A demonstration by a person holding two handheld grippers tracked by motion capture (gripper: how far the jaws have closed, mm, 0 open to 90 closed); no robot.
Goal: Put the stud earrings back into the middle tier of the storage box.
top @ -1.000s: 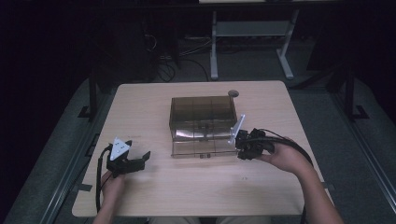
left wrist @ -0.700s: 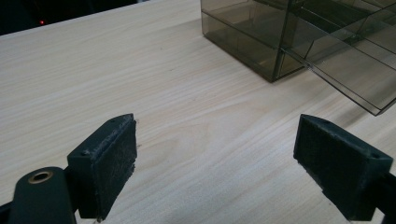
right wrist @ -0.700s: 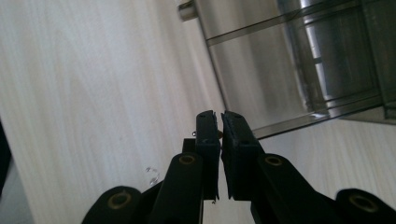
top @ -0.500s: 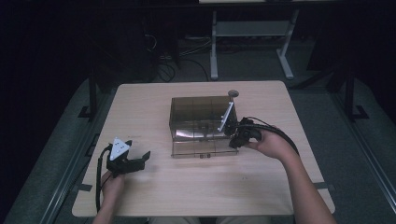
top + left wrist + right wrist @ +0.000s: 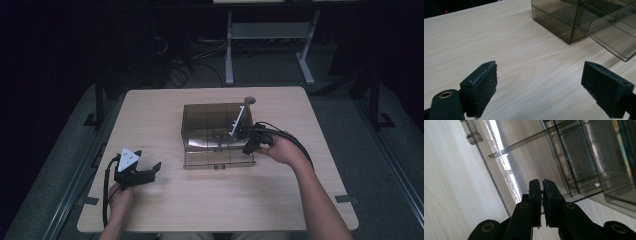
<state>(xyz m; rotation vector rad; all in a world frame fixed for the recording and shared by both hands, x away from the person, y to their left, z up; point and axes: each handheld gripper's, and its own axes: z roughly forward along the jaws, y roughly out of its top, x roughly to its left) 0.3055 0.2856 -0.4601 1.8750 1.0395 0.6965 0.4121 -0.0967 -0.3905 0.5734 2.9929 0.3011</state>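
Left tool: resting low over the near-left part of the worktop (image 5: 165,105), the left tool (image 5: 145,174) has its jaws spread wide with nothing but bare wood between them; its pads (image 5: 482,87) stand well apart in the left gripper view.
Left hand: the left hand (image 5: 119,197) grips that tool from the near edge.
Box: a smoky clear plastic box (image 5: 212,125) sits near the middle of the worktop, its divided compartments visible, and a clear drawer or flap (image 5: 217,159) juts out on the near side.
Right tool: the right tool (image 5: 248,140) is at the box's right near corner, jaws pinched almost together; it seems to clamp a thin clear edge, though glare hides the contact.
Right hand: the right hand (image 5: 280,150) holds it just beside the box.
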